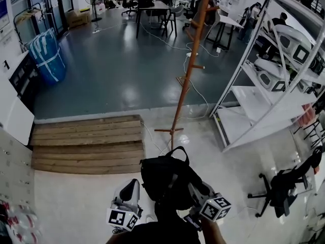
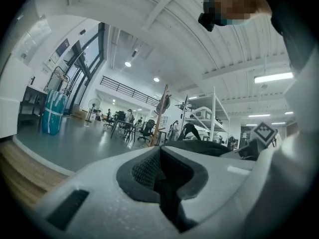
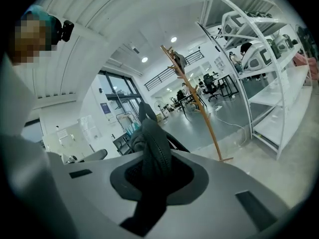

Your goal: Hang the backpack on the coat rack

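Right gripper (image 3: pixel 152 176): jaws are clamping the padded strap of the backpack (image 1: pixel 165 179).
Left gripper (image 2: pixel 162 176): jaws are sitting together, just beside the backpack.
Position: backpack is hanging low, near the coat rack (image 1: pixel 190 67).

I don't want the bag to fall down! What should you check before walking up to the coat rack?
1. Right gripper clamped on the backpack strap: ok.
2. Left gripper sharing the load: not ok; its jaws are together with nothing between them.
3. Coat rack upright straight ahead: ok.
4. Bare peg to hang on: ok.
5. Floor near the rack's foot: not ok; a white cable lies there.
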{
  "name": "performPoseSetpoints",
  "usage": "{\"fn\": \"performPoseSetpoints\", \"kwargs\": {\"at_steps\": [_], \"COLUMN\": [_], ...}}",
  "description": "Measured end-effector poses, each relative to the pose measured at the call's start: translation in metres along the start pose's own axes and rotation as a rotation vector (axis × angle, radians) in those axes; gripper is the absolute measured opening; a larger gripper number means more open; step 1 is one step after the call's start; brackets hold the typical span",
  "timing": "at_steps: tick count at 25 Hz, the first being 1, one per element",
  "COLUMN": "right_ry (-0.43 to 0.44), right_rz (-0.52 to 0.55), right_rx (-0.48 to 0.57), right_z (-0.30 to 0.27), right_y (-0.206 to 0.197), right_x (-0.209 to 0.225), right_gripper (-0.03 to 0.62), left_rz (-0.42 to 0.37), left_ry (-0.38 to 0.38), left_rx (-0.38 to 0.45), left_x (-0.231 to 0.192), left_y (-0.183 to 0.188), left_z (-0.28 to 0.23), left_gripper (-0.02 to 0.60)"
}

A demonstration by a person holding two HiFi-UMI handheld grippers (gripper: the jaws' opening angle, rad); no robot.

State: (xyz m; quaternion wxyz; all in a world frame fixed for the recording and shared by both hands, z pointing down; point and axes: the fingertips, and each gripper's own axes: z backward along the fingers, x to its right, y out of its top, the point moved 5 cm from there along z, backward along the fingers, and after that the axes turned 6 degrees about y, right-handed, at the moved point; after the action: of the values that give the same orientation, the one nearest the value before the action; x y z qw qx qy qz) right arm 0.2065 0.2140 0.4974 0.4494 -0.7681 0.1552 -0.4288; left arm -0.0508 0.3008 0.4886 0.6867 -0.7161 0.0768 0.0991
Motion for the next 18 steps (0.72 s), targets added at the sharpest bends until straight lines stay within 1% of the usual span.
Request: {"fn": "performPoseSetpoints", "kwargs": {"at_steps": [5, 10, 13, 18], "right_ry": [0.034, 0.082, 0.119, 0.146], "right_rz": [-0.018, -0.003, 0.004, 0.026], "right_rx": [-0.020, -0.037, -0.046, -0.050], "right_z": [-0.042, -0.080, -0.099, -0.128], "right_y": [0.027, 0.062, 0.076, 0.095], "right_x": [0.033, 0.068, 0.079, 0.096], "right_gripper": [0.058, 0.058, 0.058, 0.058], "left_rz": [-0.012, -0.020, -0.031, -0.049], "left_ry": [0.026, 0.043, 0.054, 0.065], "left_rx": [0.002, -0.001, 0.002, 0.020], "left_x": [-0.006, 0.002, 0.008, 0.011], "left_y": [0.014, 0.022, 0.024, 0.031], "left_z": [-0.063, -0.120, -0.144, -0.174], "left_gripper": [0.020, 0.020, 0.020, 0.020]}}
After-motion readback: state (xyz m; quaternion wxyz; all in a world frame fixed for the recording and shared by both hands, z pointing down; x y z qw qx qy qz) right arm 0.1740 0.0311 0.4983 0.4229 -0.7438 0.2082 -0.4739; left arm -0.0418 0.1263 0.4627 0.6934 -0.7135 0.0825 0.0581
